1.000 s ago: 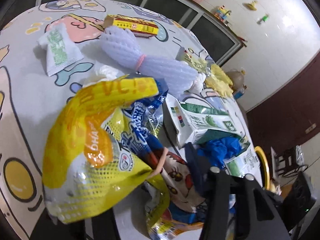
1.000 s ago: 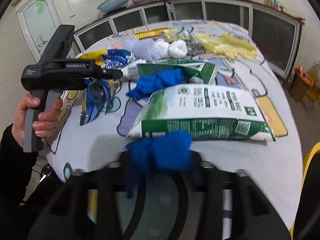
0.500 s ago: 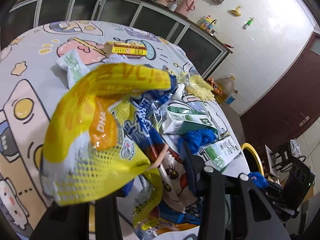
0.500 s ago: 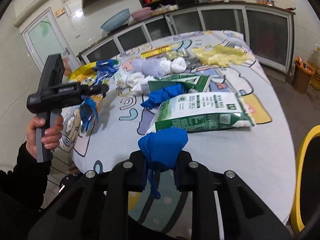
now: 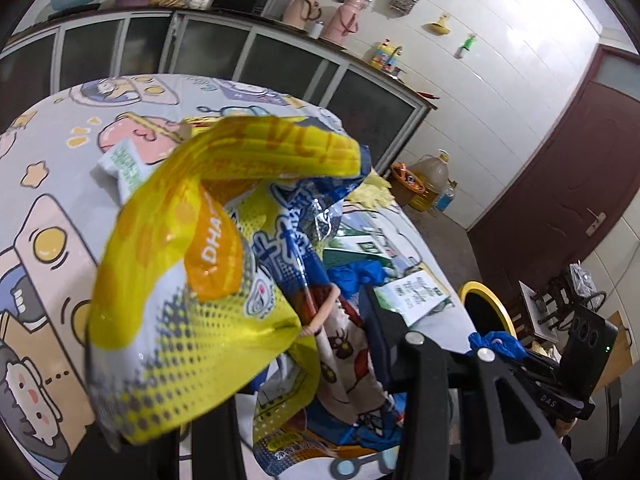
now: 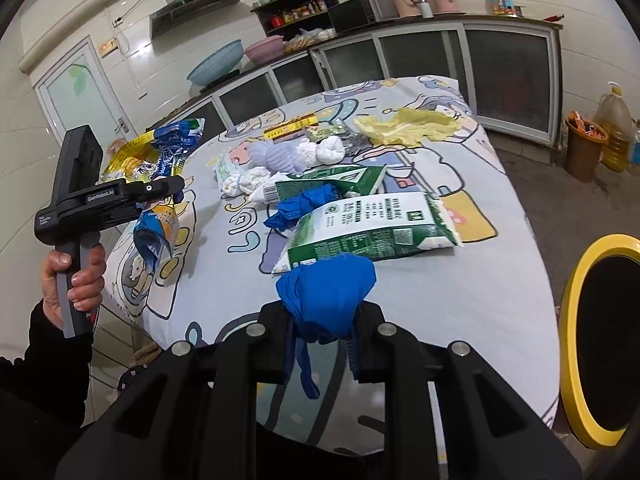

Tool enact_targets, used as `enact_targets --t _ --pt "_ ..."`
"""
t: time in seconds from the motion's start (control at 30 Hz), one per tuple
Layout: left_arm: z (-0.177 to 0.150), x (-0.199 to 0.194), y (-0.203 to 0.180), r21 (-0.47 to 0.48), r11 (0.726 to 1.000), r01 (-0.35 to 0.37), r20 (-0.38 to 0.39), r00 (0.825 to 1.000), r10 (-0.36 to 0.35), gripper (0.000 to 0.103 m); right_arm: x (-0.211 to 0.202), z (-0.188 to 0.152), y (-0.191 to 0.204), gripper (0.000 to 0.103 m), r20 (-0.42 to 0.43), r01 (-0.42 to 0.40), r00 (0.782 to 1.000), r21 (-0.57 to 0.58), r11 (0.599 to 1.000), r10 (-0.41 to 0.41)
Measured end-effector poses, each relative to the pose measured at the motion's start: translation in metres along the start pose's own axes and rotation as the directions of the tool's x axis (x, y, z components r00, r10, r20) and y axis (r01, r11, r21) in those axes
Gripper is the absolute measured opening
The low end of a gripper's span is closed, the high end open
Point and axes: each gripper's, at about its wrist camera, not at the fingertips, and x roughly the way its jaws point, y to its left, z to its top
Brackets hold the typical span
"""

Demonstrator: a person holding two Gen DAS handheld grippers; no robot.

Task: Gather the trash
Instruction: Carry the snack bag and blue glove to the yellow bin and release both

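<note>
A round table (image 6: 440, 280) under a cartoon-printed cloth is taking up most of the room, and a yellow-rimmed bin (image 6: 568, 312) is standing just off its near right edge. Out past the table's left edge, a person's hand (image 6: 74, 280) is gripping the left gripper (image 6: 168, 190), whose jaws are pinching a big crumpled yellow and blue snack bag (image 5: 192, 280); the bag is hanging clear of the cloth. Toward the middle of the table a green and white packet (image 6: 372, 224) is lying flat, with a second green carton (image 6: 340, 180) just behind it and a loose blue glove (image 6: 300, 208) resting between them. At the near edge, the right gripper (image 6: 326, 320) is clamping a balled blue glove (image 6: 328, 292), jaws nearly together, a strip dangling below. White tissue wads (image 6: 316, 152) and yellow crumpled wrap (image 6: 404, 126) are sitting toward the far edge.
</note>
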Motion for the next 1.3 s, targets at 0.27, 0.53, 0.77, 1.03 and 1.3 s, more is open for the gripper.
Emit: enact_targets --t 0.27,0.53,0.77,1.03,1.3 --pt "0.006 0.018 -0.044 0.080 0.996 0.048 -0.025 0.999 -0.046 0.037 -0.021 -0.004 -0.027 0.020 0.042 0.028 0.999 0.050 0.998 -0.030" --pt "0.013 0.054 -0.095 0.164 0.980 0.110 -0.091 0.991 -0.096 0.037 -0.053 -0.017 -0.076 0.020 0.090 0.111 0.988 0.157 0.981 -0.126" --pt "0.015 0.089 -0.157 0.257 0.945 0.204 -0.150 0.974 -0.170 0.037 -0.098 -0.032 -0.124 0.020 0.143 0.256 0.943 0.263 0.930 -0.300" --pt "0.005 0.148 -0.241 0.333 0.881 0.335 -0.254 0.932 -0.259 0.038 -0.140 -0.047 -0.175 0.021 0.152 0.384 0.871 0.387 0.839 -0.468" --pt "-0.014 0.207 -0.312 0.362 0.830 0.424 -0.359 0.885 -0.296 0.038 -0.129 -0.056 -0.212 0.021 0.078 0.408 0.867 0.454 0.792 -0.492"
